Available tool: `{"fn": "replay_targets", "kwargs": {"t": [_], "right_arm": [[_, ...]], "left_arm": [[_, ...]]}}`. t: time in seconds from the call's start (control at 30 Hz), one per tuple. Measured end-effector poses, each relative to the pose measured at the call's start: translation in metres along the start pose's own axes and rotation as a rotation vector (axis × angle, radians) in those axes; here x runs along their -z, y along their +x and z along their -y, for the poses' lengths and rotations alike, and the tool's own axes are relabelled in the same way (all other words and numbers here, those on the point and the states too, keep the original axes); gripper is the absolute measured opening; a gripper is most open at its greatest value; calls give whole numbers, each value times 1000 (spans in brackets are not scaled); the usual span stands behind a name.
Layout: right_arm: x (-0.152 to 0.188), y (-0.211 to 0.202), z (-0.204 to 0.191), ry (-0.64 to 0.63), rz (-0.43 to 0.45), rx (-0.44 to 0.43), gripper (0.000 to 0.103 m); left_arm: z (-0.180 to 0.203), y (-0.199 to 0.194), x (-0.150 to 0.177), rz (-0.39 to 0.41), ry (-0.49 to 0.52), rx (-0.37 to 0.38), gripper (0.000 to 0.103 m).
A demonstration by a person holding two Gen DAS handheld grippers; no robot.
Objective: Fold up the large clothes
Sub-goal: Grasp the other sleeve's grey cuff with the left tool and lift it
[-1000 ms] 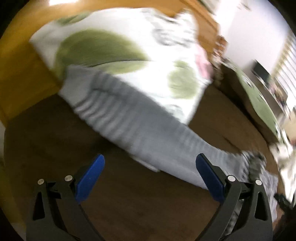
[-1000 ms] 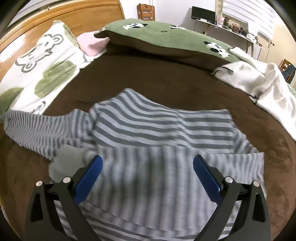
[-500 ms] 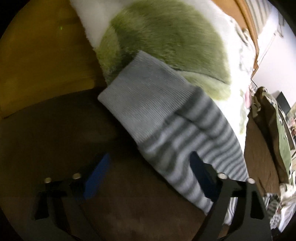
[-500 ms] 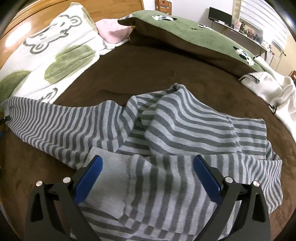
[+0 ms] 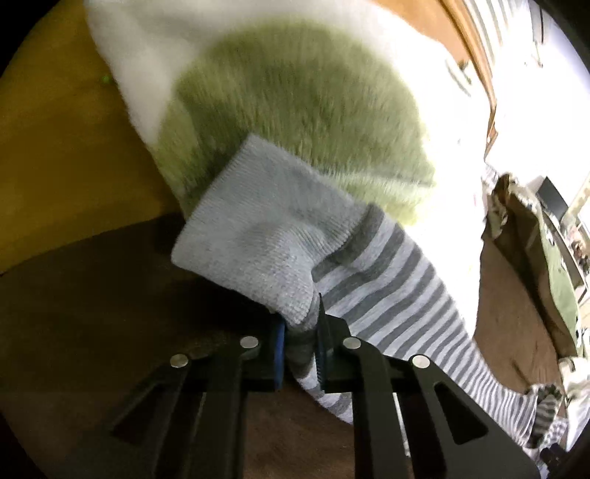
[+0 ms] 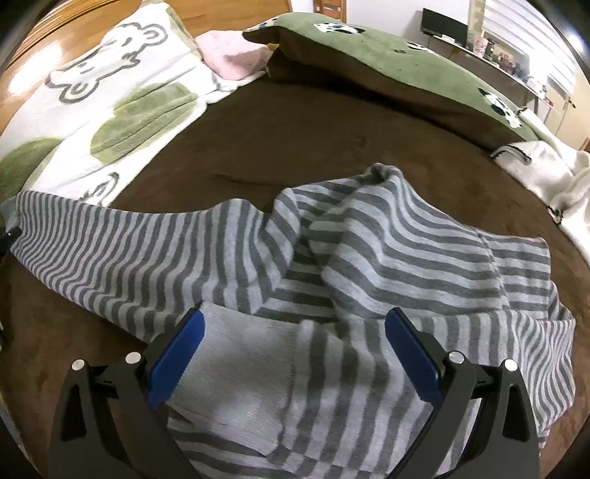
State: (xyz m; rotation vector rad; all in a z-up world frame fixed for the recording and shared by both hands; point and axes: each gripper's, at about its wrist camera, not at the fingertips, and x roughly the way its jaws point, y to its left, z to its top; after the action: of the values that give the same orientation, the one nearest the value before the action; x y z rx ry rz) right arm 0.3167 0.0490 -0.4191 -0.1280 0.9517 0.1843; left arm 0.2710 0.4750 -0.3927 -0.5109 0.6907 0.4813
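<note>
A grey striped sweater (image 6: 387, 254) lies rumpled on the brown bed cover (image 6: 287, 125). One sleeve (image 6: 110, 250) stretches out to the left; its plain grey cuff (image 5: 254, 235) rests partly on a white and green blanket (image 5: 302, 95). My left gripper (image 5: 300, 353) is shut on that sleeve just behind the cuff, the cloth bunched between its blue pads. My right gripper (image 6: 295, 353) stands open low over the other sleeve's cuff (image 6: 236, 364), which lies between its fingers without being pinched.
A wooden bed frame (image 5: 62, 154) runs along the left. A green and brown pillow (image 6: 387, 55), a pink cloth (image 6: 236, 55) and a white fleece blanket (image 6: 545, 173) lie at the far side. A desk with a monitor (image 6: 442, 25) stands beyond.
My left gripper moved up to the sleeve's cuff and closed on the cloth. My right gripper moved closer over the sweater, its fingers now either side of the other cuff, still open.
</note>
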Motion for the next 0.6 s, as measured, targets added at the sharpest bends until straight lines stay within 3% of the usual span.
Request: {"fn": "replay_targets", "kwargs": {"t": [0.17,0.37,0.47,0.6], "right_arm": [[-10,18,-21,-65,-28,-16,97],[-12,56,-39,-165,-98,36,97],[-7,70,-43,-200,-128,57,98],[-8,73,-35,-162,-132,17,98]], "left_arm": [[20,-35,-10,77,56,32,15],[55,-80,-33,143,135,125,15],[72,-103,-44,179,152,193,15],[95,-131,-58,211,153,300,15]]}}
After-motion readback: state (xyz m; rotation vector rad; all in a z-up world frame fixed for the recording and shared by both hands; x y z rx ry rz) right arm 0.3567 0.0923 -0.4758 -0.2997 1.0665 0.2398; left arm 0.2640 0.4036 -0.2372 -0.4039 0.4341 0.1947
